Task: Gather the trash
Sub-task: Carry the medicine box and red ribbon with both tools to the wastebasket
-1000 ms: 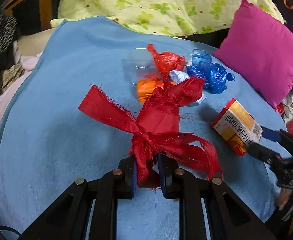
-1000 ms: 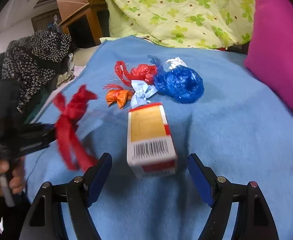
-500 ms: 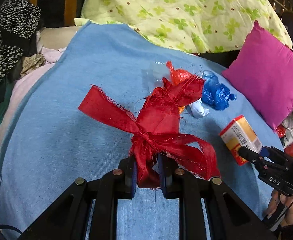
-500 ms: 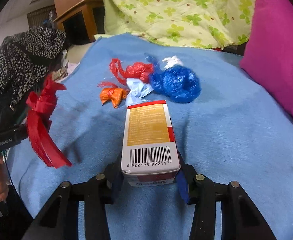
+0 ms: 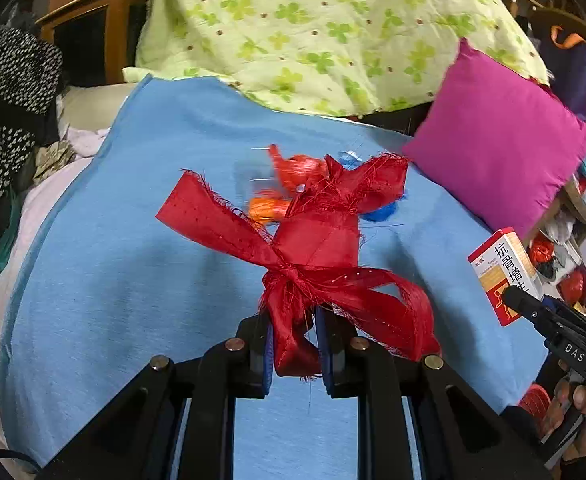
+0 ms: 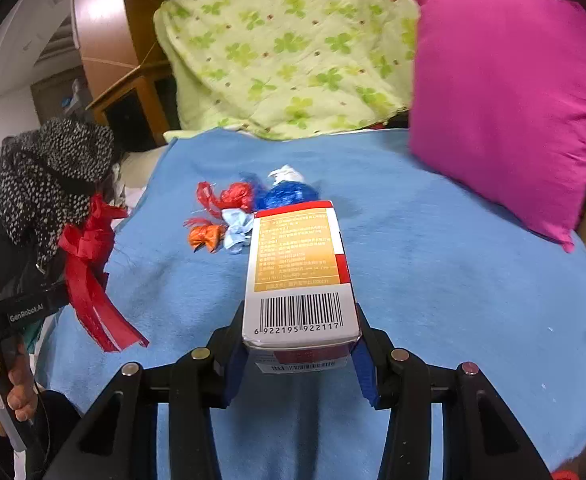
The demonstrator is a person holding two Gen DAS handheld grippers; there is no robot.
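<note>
The left gripper (image 5: 293, 344) has its fingers (image 5: 261, 344) drawn narrow, clamped on the knotted tail of a red ribbon bow (image 5: 305, 256), which rises up and forward from between them, clear of the blue blanket (image 5: 113, 280) on the bed. Ahead of those fingers, partly hidden behind the bow, lie small crumpled wrappers: an orange wrapper (image 5: 267, 209), a red wrapper (image 5: 297, 166) and a blue bag (image 5: 381, 210).

The right gripper (image 6: 299, 356) has its fingers (image 6: 235, 360) closed against both sides of a medicine box (image 6: 299, 276), barcode end nearest the camera, the box pointing forward and held above the blanket (image 6: 453, 280). Just beyond the box's far end sit the orange wrapper (image 6: 205, 238), a pale blue wrapper (image 6: 237, 232), the red wrapper (image 6: 229, 196) and the blue bag (image 6: 289, 194), bunched together. To the left of these fingers the ribbon bow (image 6: 89, 264) hangs from the other gripper. To the right, well ahead, a pink cushion (image 6: 505, 108) leans on the blanket, with a green flowered quilt (image 6: 293, 48) behind.
</note>
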